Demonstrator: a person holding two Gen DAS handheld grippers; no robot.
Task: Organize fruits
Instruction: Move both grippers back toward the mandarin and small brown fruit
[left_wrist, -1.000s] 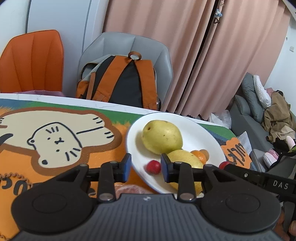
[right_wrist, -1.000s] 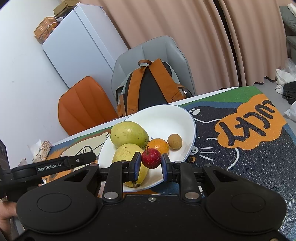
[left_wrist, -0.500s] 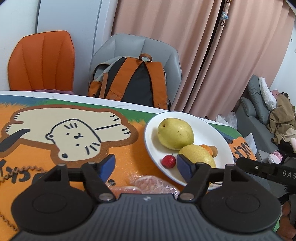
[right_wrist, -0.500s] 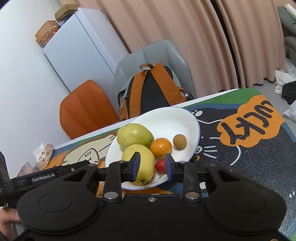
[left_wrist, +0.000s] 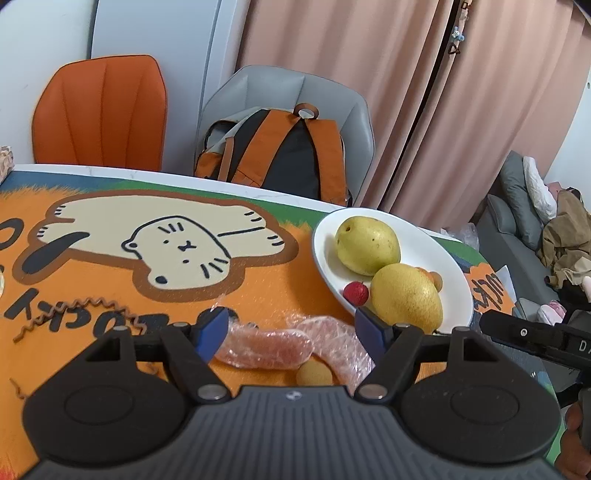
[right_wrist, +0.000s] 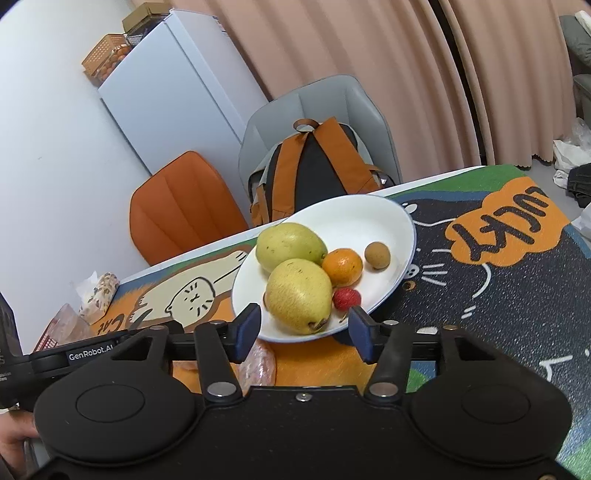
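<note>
A white plate (right_wrist: 373, 221) on the printed mat holds two yellow-green pears (right_wrist: 299, 293), an orange (right_wrist: 342, 267), a brown longan (right_wrist: 377, 255) and a small red fruit (right_wrist: 346, 299). The plate also shows in the left wrist view (left_wrist: 439, 254) with the red fruit (left_wrist: 356, 292). My right gripper (right_wrist: 303, 330) is open and empty just in front of the plate. My left gripper (left_wrist: 291, 330) is open and empty above two plastic-wrapped pink fruit pieces (left_wrist: 266, 345) and a second longan (left_wrist: 314, 373) on the mat.
An orange chair (left_wrist: 103, 114) and a grey chair with an orange-black backpack (left_wrist: 280, 155) stand behind the table. A white fridge (right_wrist: 173, 107) is at the back. A wrapped snack packet (right_wrist: 99, 291) lies at the table's left.
My right gripper opened and let the red fruit down onto the plate, then drew back. My left gripper opened wide and pulled back left, bringing the wrapped fruit pieces into view.
</note>
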